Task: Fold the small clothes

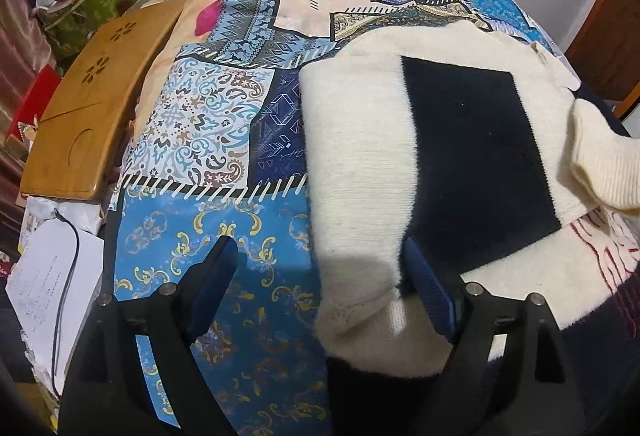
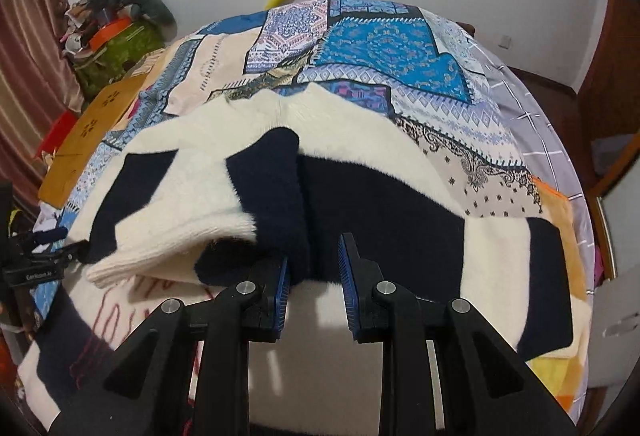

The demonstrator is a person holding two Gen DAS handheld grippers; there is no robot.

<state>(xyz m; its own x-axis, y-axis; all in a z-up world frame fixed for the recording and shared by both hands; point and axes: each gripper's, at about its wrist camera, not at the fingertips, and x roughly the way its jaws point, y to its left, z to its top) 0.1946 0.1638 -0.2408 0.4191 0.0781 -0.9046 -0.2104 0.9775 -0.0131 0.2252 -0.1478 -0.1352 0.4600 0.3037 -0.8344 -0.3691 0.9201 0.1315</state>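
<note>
Left wrist view: the left gripper (image 1: pixel 320 276) is seen at the bottom of the frame, jaws spread wide, with a cream fold of the sweater (image 1: pixel 360 156) lying loose between them. The sweater fills the centre and right, spread on the quilt (image 1: pixel 200 116). In the right wrist view, the right gripper (image 2: pixel 314 272) is narrowly parted at lower centre, a navy sleeve (image 2: pixel 276 188) hanging against its left pad; a firm pinch cannot be told.
</note>
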